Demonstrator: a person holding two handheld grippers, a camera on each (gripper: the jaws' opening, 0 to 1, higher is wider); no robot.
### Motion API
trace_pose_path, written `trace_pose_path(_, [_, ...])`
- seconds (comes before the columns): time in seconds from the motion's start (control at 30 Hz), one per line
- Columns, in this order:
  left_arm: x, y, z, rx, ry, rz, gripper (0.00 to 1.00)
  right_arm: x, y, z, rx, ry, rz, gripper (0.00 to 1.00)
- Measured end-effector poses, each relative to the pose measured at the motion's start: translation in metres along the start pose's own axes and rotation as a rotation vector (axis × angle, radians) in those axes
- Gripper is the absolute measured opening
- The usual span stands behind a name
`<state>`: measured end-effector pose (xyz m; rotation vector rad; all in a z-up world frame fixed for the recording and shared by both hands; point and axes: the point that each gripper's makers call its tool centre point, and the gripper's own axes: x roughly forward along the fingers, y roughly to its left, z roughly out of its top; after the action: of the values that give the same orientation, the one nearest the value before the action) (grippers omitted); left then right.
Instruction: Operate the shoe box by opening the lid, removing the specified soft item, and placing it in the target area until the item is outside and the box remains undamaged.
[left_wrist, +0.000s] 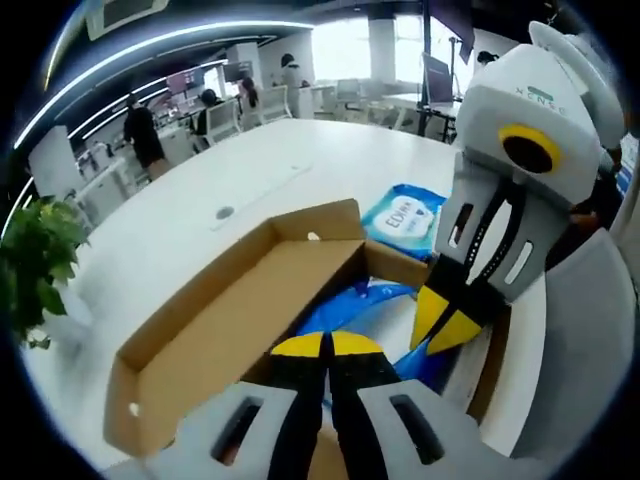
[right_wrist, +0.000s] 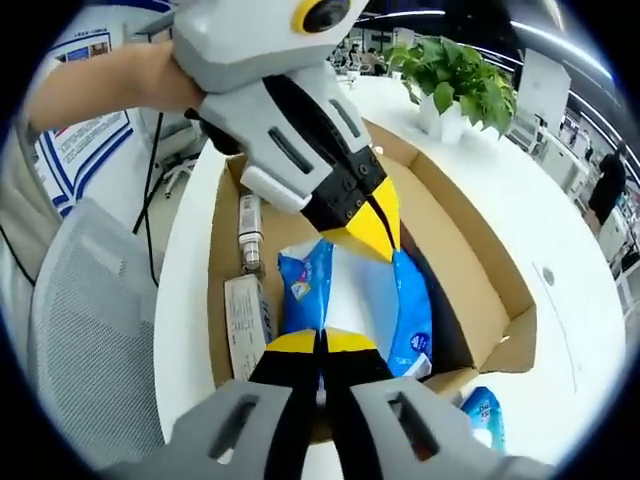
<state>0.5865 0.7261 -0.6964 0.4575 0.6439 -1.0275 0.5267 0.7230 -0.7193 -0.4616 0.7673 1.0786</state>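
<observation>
Both tongs, the left gripper and the right gripper, hover with jaws pressed together, empty, over the open shoe box. Inside it lies the blue, crinkly soft pack. Best part the jaws, pinch a loose fold, and lift clear of the stiff cardboard walls.

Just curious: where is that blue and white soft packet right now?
The blue and white soft packet lies inside the open cardboard shoe box, between both grippers' yellow tips.
</observation>
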Motion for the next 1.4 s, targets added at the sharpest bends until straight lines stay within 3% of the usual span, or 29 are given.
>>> trace_pose_path(0.43, [-0.029, 0.011, 0.029, -0.003, -0.031, 0.056, 0.00, -0.034, -0.005, 0.031, -0.037, -0.077, -0.055, 0.00])
trace_pose_path(0.87, [-0.054, 0.007, 0.067, 0.004, -0.050, 0.077, 0.00, -0.077, -0.003, 0.056, -0.079, -0.113, -0.063, 0.00])
trace_pose_path(1.13, [-0.057, -0.005, 0.097, -0.001, -0.067, 0.056, 0.00, -0.106, -0.008, 0.055, -0.077, -0.116, -0.076, 0.00])
trace_pose_path(1.4, [-0.046, -0.027, 0.121, 0.041, -0.075, 0.001, 0.00, -0.136, -0.016, 0.035, -0.062, -0.093, -0.100, 0.00])
